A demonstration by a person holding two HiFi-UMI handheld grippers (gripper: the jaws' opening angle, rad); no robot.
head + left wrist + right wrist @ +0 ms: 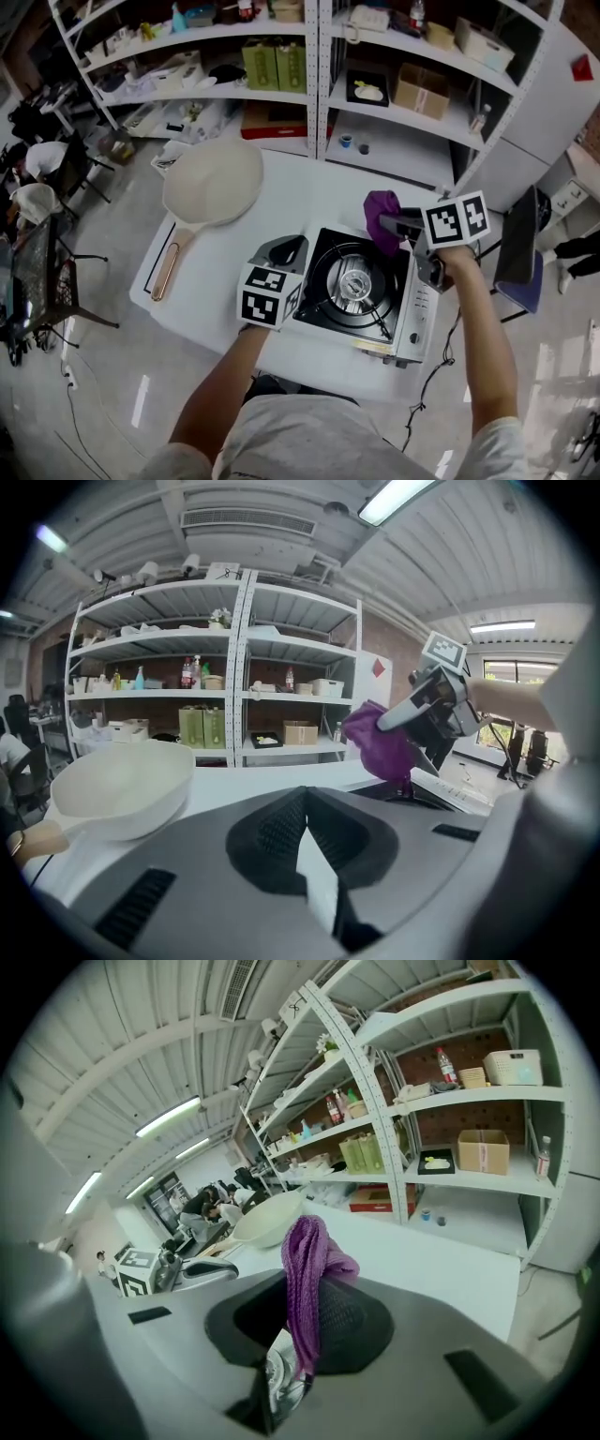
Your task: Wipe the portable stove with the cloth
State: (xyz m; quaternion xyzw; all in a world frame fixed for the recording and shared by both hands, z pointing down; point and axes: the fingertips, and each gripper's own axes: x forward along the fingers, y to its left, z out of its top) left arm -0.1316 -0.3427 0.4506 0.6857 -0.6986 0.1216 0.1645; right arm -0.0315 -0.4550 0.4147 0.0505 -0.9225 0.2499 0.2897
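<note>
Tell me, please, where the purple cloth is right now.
In the head view, the purple cloth is clamped in the right claw, above the portable stove's far-right corner.

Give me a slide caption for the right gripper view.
Right hand-held gripper shut on the purple cloth, with the white table and pale pan beyond.

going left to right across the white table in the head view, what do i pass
cream round pan with wooden handle → left gripper → black-topped silver portable stove; right gripper holding purple cloth overlaps it
</note>
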